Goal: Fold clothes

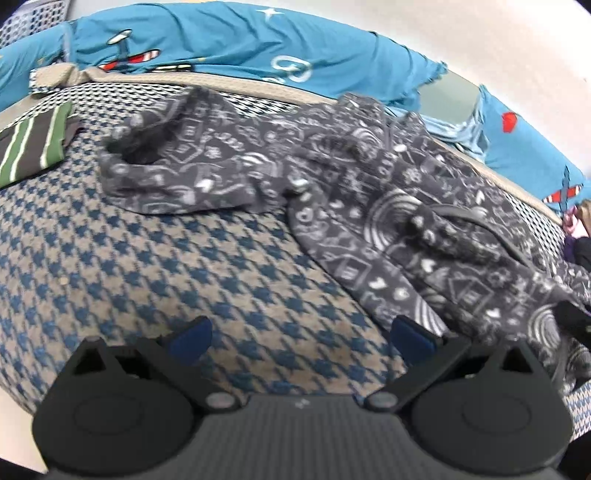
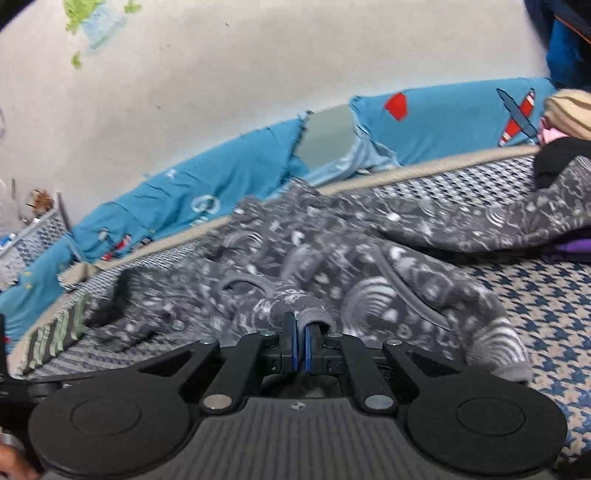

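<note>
One crumpled grey fleece garment with white doodle print (image 1: pixel 369 206) lies along the houndstooth mattress's (image 1: pixel 184 266) far edge, its cuff pinched in the right gripper (image 2: pixel 300 338), while the left gripper (image 1: pixel 301 334) stands open and empty.

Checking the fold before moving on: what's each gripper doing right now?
Left gripper: open, empty, above the bed cover.
Right gripper: shut on a cuff of the grey garment.

A blue-and-beige houndstooth mattress (image 1: pixel 147 266) fills the lower frame. Along its far edge runs a turquoise bumper (image 1: pixel 221 40) printed with airplanes. At the upper left, green decals (image 2: pixel 83 14) dot the white wall (image 2: pixel 221 92).
</note>
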`<state>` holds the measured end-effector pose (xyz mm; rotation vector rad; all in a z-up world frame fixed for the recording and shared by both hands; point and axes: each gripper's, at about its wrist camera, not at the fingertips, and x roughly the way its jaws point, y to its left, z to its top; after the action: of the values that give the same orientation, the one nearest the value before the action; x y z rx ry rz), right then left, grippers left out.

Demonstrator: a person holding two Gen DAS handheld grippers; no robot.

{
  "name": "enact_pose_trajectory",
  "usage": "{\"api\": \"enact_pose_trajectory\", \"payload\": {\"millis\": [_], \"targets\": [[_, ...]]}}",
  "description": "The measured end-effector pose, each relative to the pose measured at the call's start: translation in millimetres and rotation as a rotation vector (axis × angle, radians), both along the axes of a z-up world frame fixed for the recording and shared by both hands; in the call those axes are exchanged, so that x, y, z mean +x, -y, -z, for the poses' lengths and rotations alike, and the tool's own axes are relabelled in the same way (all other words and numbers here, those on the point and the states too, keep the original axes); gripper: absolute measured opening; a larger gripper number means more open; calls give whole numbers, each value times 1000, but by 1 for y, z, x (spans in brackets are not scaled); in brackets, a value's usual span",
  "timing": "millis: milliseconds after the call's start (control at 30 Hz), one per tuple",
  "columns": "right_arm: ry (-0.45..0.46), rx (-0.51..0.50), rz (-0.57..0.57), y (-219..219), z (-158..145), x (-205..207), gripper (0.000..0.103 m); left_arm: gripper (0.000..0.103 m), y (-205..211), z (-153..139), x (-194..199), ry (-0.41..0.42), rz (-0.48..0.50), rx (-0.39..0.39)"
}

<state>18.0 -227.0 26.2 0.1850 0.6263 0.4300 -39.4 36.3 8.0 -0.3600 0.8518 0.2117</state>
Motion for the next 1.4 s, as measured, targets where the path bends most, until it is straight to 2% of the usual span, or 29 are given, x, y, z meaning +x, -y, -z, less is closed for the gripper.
{"api": "enact_pose_trajectory", "payload": {"millis": [200, 500, 700, 933, 1100, 1400], "targets": [[-147, -94, 38, 2, 29, 21, 10, 103, 21, 6, 17, -17, 34, 21], [-79, -75, 34, 20, 12, 6, 15, 103, 41, 17, 36, -59, 36, 104], [-42, -27, -18, 32, -6, -16, 16, 103, 43, 18, 38, -63, 28, 107], [-93, -20, -163, 23, 1, -48, 17, 103, 39, 16, 37, -51, 17, 80], [-106, -47, -237, 8, 11, -62, 25, 103, 36, 16, 35, -45, 13, 66], [-92, -126, -258, -18, 25, -61, 25, 103, 23, 13, 28, -35, -15, 60]]}}
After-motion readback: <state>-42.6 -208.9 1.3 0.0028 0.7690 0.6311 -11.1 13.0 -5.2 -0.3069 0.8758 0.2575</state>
